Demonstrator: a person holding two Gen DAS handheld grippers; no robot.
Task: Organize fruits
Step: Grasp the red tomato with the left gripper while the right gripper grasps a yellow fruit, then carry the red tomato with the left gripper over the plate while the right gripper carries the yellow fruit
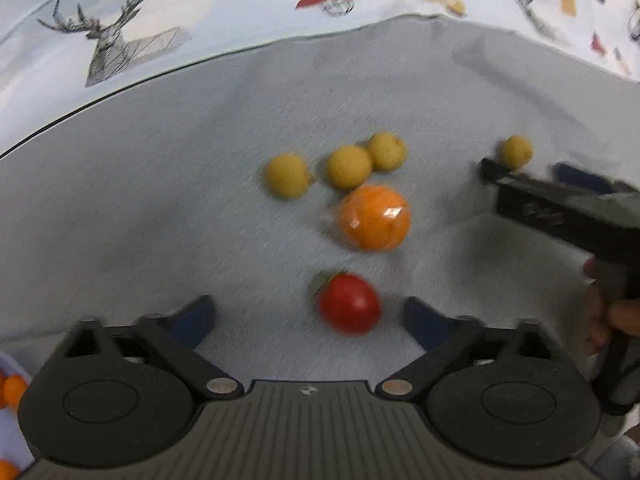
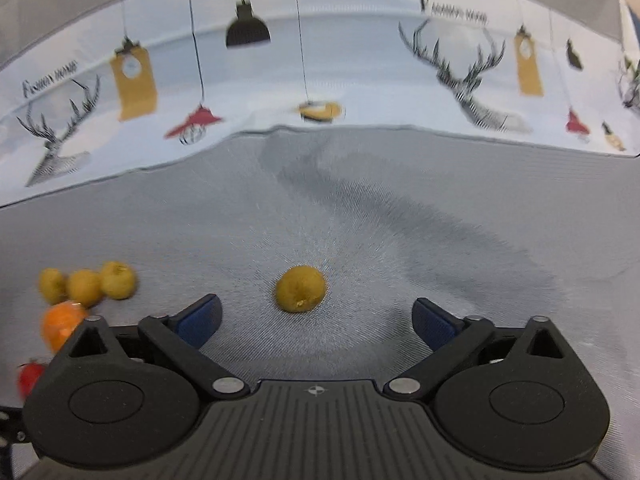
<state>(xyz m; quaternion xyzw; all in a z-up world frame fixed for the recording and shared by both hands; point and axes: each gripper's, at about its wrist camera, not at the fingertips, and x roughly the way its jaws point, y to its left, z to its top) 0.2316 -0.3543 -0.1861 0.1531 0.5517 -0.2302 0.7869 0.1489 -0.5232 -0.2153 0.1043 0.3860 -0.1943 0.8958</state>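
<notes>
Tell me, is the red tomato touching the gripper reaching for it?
Apart. In the left wrist view the red tomato lies between the left gripper fingers, with bare grey cloth showing on both sides of it.

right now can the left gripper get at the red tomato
Probably yes: the left gripper is open, the red tomato lies just ahead between its fingers, and nothing blocks it on the grey cloth.

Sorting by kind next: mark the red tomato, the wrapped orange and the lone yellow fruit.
red tomato (image 1: 349, 303), left wrist view, centre of its skin
wrapped orange (image 1: 374, 217), left wrist view, middle
lone yellow fruit (image 2: 300, 288), right wrist view, middle
</notes>
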